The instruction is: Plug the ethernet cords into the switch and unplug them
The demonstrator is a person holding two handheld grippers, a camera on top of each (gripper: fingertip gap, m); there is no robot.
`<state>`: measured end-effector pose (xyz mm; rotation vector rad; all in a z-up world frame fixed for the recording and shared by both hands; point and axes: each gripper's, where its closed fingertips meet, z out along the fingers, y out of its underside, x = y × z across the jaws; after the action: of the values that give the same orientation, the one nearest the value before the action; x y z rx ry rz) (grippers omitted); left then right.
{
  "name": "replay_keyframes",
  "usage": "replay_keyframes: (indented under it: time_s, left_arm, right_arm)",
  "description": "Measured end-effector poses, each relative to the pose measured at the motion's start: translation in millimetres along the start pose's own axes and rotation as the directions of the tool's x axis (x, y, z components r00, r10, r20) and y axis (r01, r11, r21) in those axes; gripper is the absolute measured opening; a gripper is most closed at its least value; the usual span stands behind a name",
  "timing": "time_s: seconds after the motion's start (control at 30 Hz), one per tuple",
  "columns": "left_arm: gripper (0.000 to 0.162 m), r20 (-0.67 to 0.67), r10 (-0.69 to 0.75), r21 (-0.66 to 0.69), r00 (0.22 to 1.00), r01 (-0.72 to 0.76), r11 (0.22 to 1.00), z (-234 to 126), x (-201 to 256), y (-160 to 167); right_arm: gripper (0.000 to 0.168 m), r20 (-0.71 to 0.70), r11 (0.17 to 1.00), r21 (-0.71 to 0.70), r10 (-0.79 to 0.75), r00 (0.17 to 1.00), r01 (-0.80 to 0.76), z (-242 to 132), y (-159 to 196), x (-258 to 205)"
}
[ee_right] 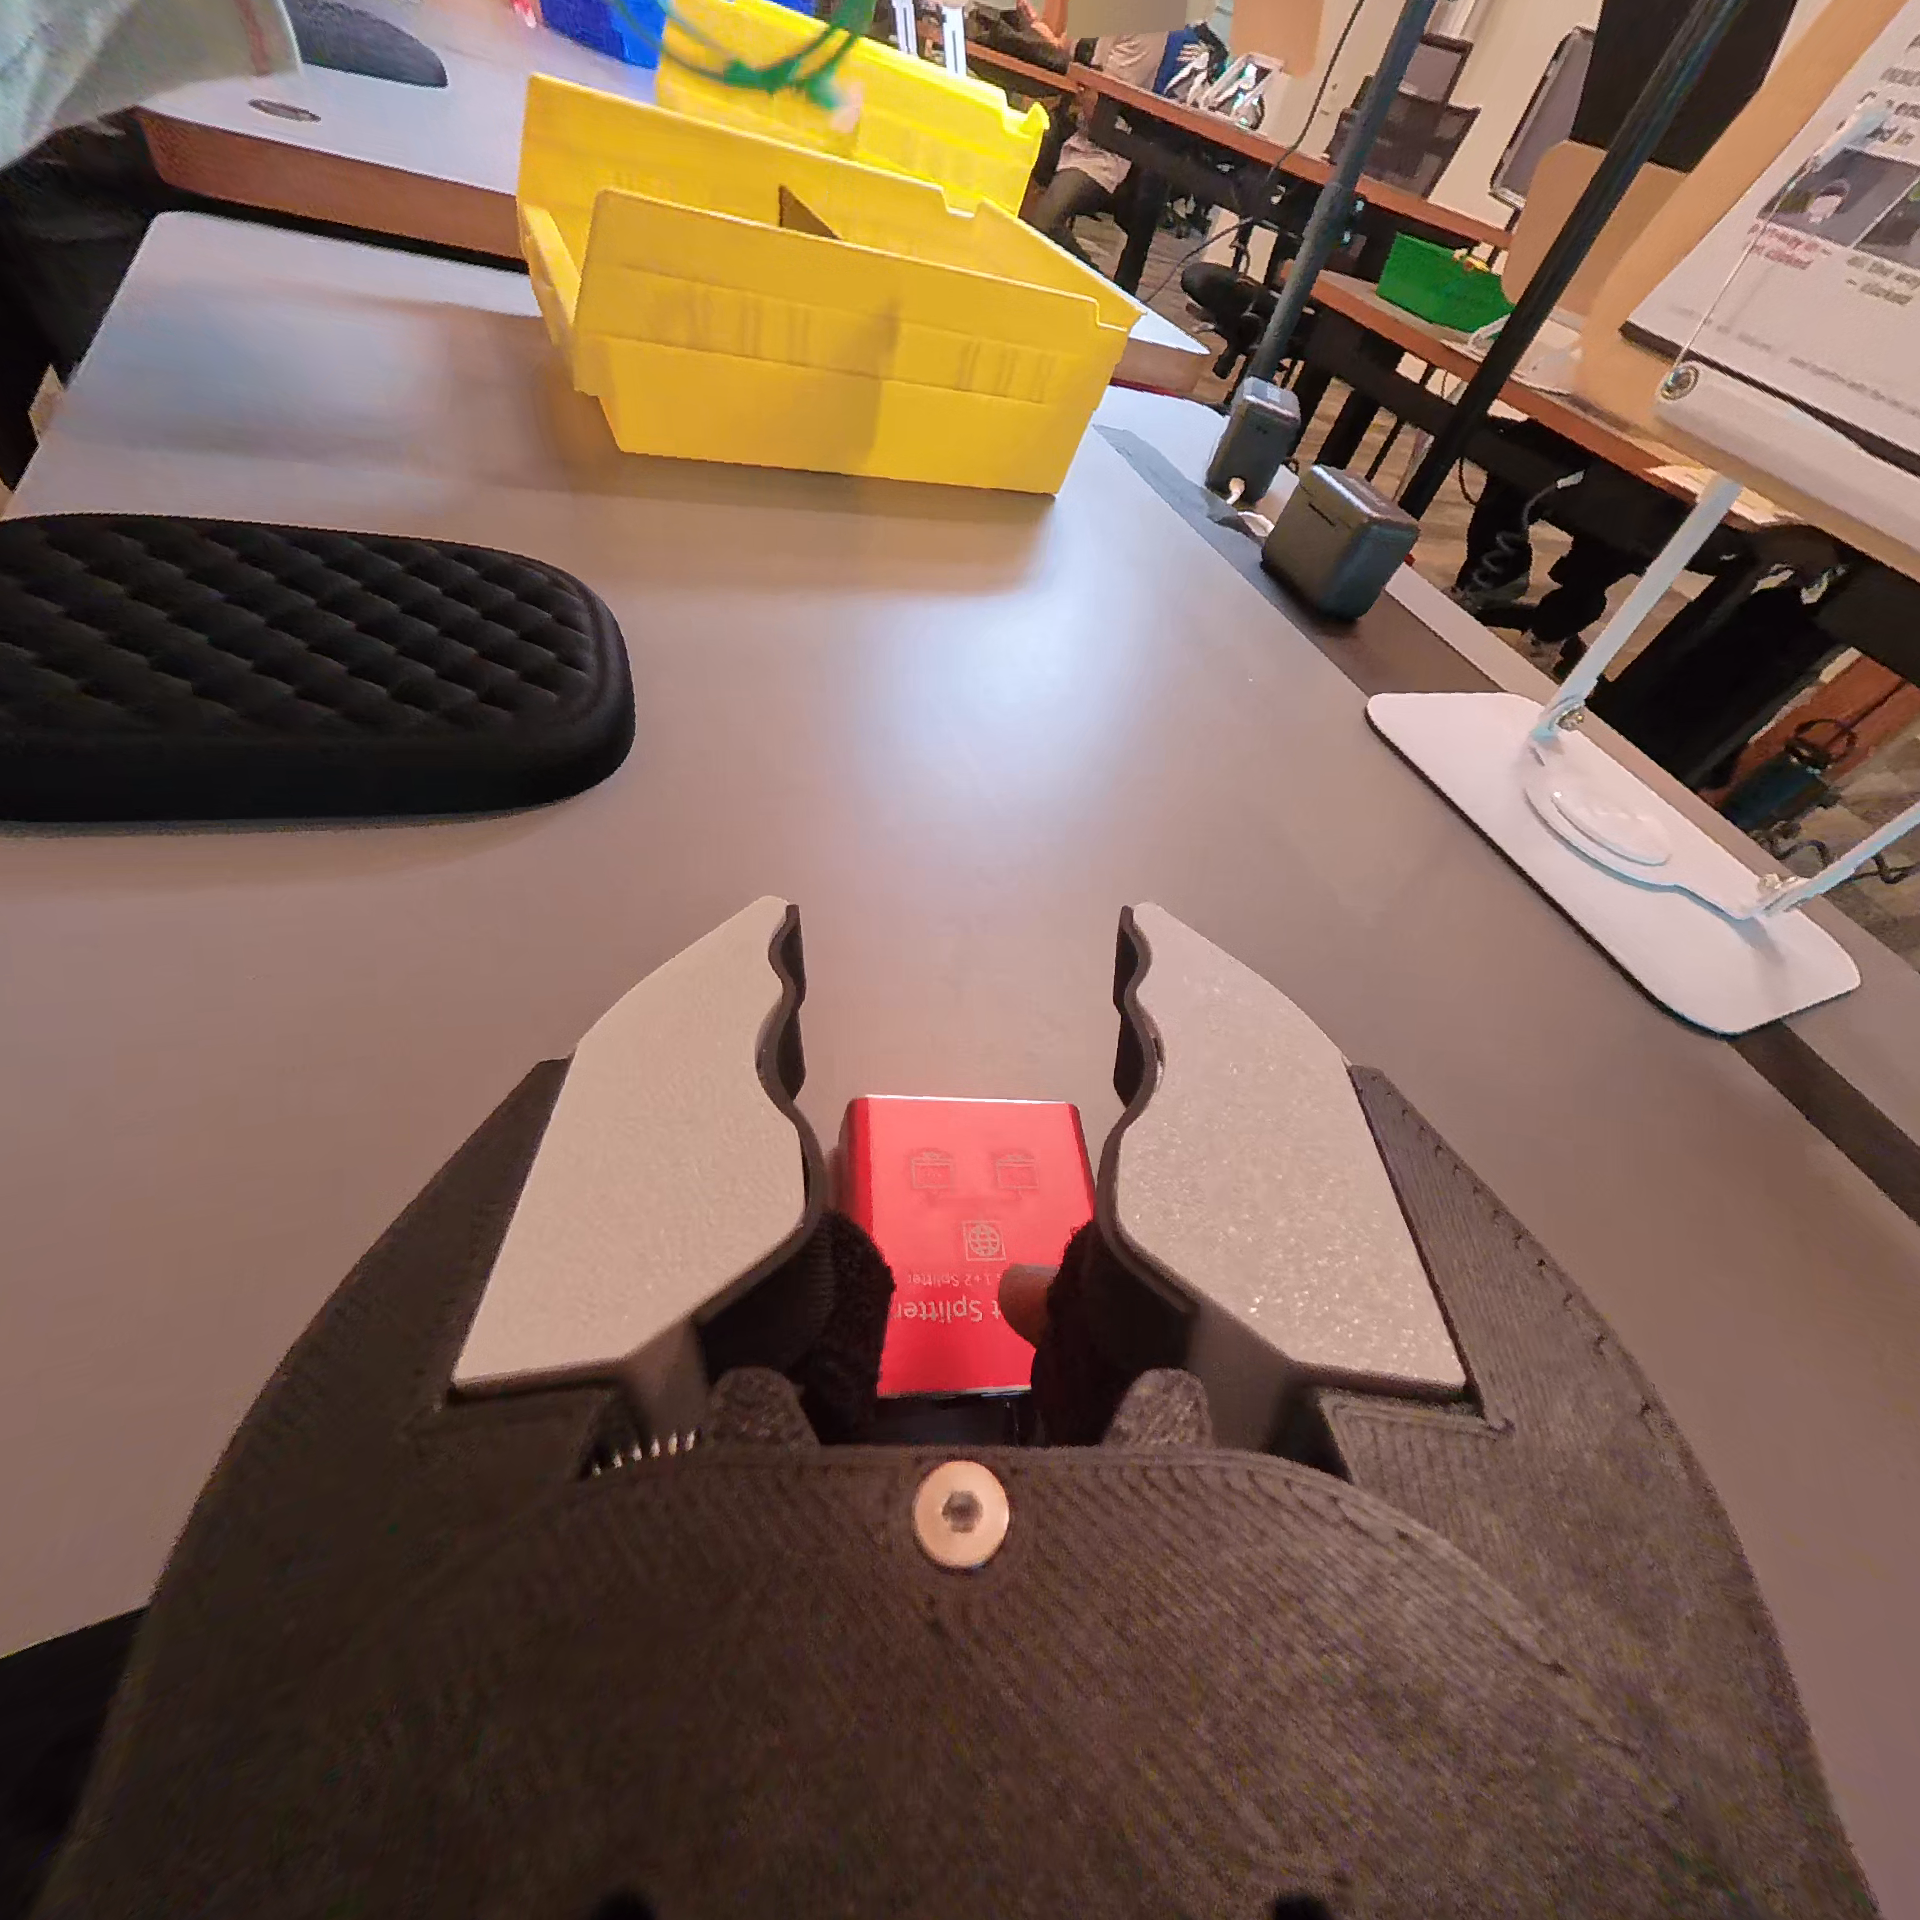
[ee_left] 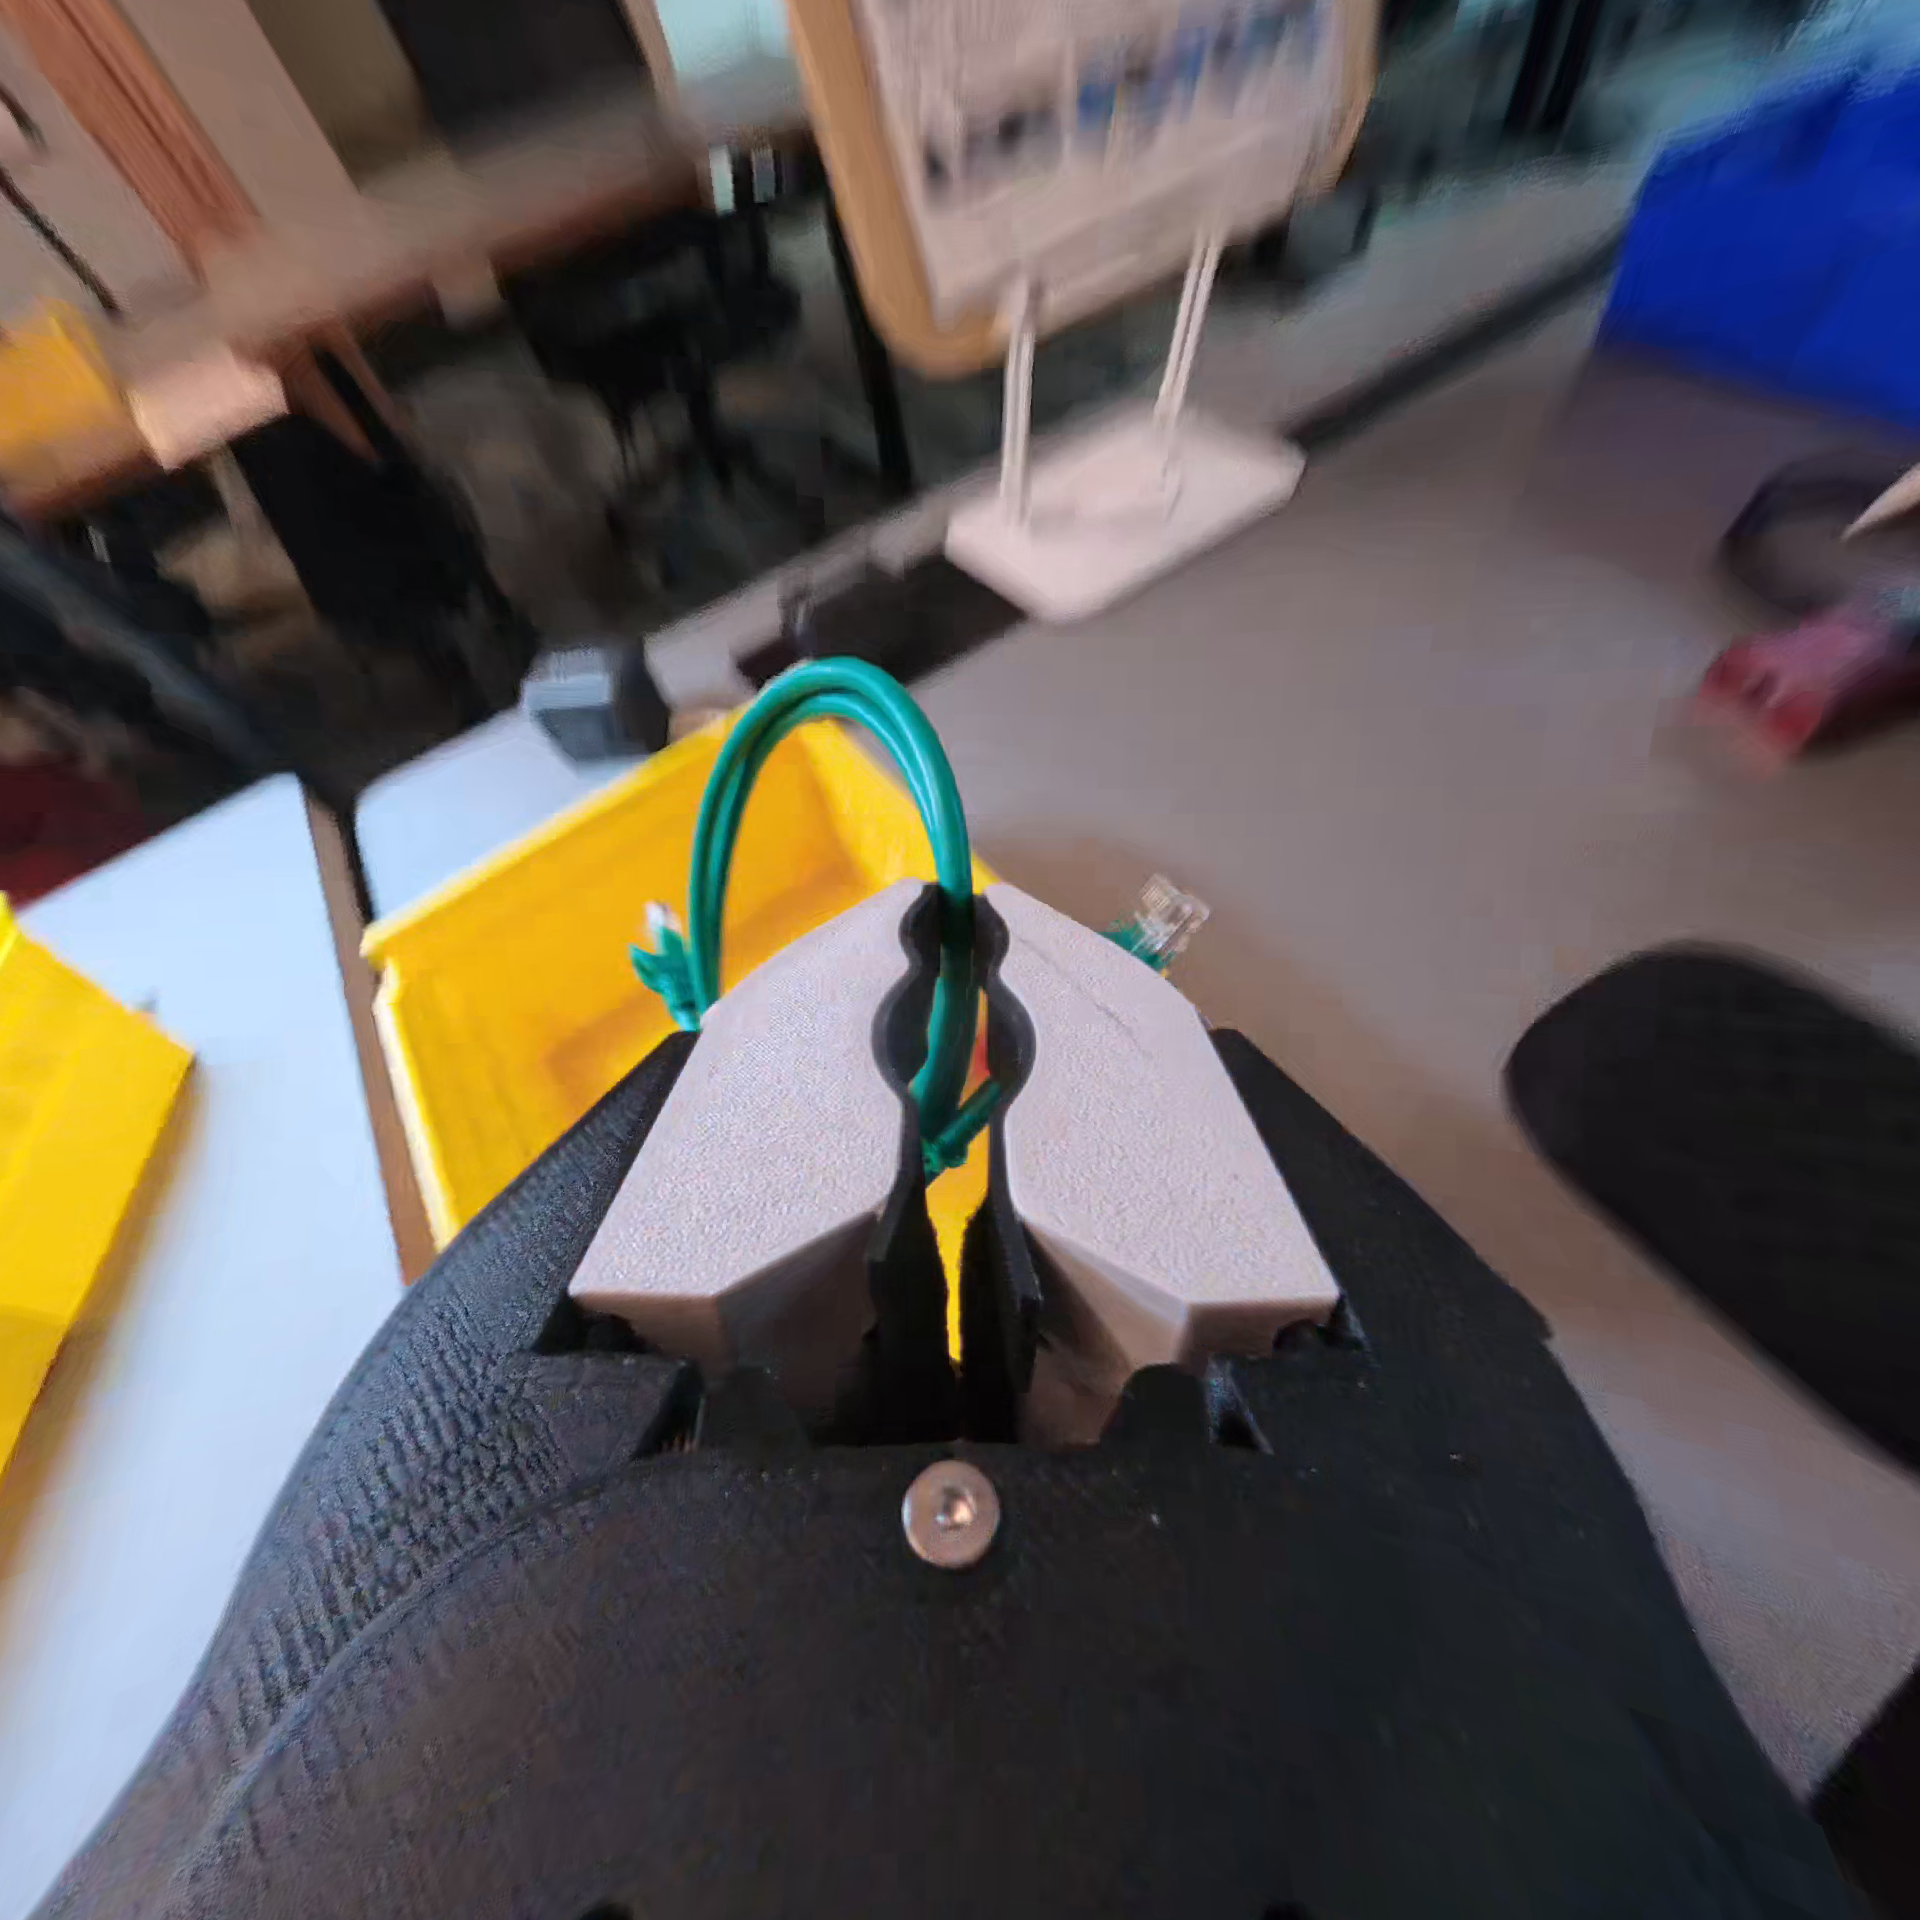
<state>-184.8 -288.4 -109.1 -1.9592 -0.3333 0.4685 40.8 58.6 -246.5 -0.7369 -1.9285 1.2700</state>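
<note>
My left gripper is shut on a looped green ethernet cord and holds it over a yellow bin. The cord's clear plugs stick out on both sides of the fingers. The cord also shows far off in the right wrist view. My right gripper is low over the grey table. The red switch sits between the jaws near their base. The jaws press its sides and the tips stand apart. The switch shows blurred at the far right of the left wrist view.
Two yellow bins stand ahead on the table. A black padded mat lies to the left. A white sign stand base and small grey boxes sit along the right edge. The gap from one gripper's tips to the other's is roughly 45 cm.
</note>
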Motion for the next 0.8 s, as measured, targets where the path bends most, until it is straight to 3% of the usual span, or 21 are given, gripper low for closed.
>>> replay_keyframes:
  time_s: [0.1,0.2,0.33,0.43,0.5,0.6,0.7,0.8]
  left_arm:
    - [0.006,-0.093,-0.052,0.297,0.994,0.078,0.952,-14.8,38.9,-52.7]
    - [0.006,-0.213,-0.068,0.476,0.975,0.164,0.864,-18.1,80.3,-83.4]
    - [0.006,-0.375,-0.141,0.575,0.916,0.349,0.74,-2.7,117.8,-97.5]
    - [0.006,-0.578,-0.208,0.536,0.789,0.559,0.633,14.9,150.2,-100.4]
    - [0.006,-0.665,-0.217,0.443,0.715,0.611,0.655,32.6,178.3,-95.0]
    - [0.006,-0.677,-0.2,0.304,0.708,0.516,0.801,62.4,217.0,-75.4]
    - [0.006,-0.687,-0.166,0.186,0.707,0.392,0.901,80.7,248.0,-58.1]
    - [0.006,-0.712,-0.134,0.103,0.689,0.291,0.951,90.1,272.0,-46.7]
  right_arm:
    - [0.058,0.003,1.0,0.024,-0.015,1.0,0.015,0.8,-7.4,-2.7]
    - [0.057,0.013,0.997,0.065,-0.039,0.999,0.038,2.4,-24.5,-9.4]
    - [0.054,0.053,0.983,0.173,-0.063,0.997,0.053,9.4,-68.7,-35.3]
    - [0.048,0.057,0.964,0.249,-0.112,0.992,0.095,20.4,-106.5,-60.6]
    - [0.048,0.067,0.946,0.274,-0.2,0.977,0.175,27.4,-126.5,-79.0]
    - [0.038,0.051,0.894,0.318,-0.348,0.936,0.315,27.2,-156.5,-92.7]
    - [0.034,0.105,0.89,0.322,-0.371,0.923,0.322,26.7,-176.9,-92.4]
    - [0.041,0.201,0.917,0.23,-0.374,0.906,0.327,43.5,-170.5,-93.7]
